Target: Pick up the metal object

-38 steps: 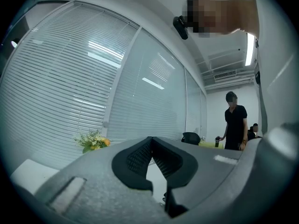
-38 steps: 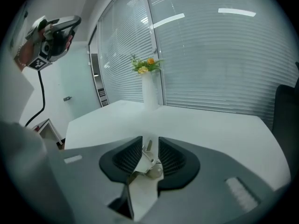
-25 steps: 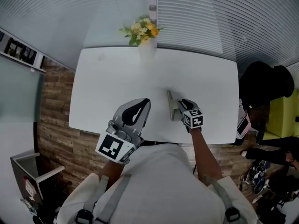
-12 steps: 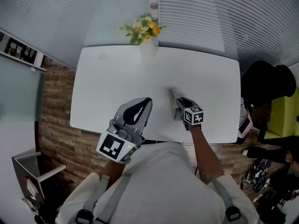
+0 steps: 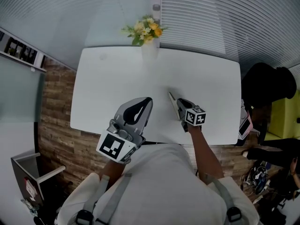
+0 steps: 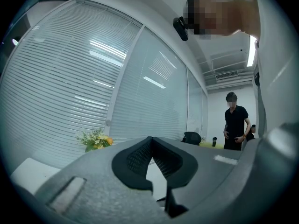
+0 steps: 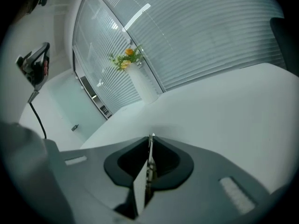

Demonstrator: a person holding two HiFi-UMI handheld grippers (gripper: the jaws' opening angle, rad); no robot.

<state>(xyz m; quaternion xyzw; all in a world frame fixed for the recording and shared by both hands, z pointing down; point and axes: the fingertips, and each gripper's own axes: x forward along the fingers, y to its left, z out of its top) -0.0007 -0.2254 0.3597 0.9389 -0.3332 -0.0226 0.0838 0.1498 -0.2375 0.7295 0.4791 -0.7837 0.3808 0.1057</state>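
Closing on a thin metal plate (image 7: 140,185), the right claw (image 7: 151,146) has the sheet standing on edge between its two dark pads, which press against it from either side. From above, that plate (image 5: 171,99) shows as a narrow pale strip near the front right part of the white surface (image 5: 117,78), running away from the person and slightly to the left. The claw grips its near end, with the marker cube (image 5: 194,116) just behind. Whether the plate's lower edge rests on the surface or has come clear of it I cannot tell from either angle.

The left claw (image 5: 146,103) hangs over the front edge of the surface, a little left of the plate and apart from it. Its tips are pressed together with nothing caught between them (the hollow behind the tips only shows the surface beyond), and it points up and away from the person.

At the far edge of the surface, against the window blinds, stands a pale vase (image 5: 149,48) with yellow and white flowers (image 5: 144,30), well apart from both claws. Across the room a person in black (image 6: 235,125) stands near a desk.
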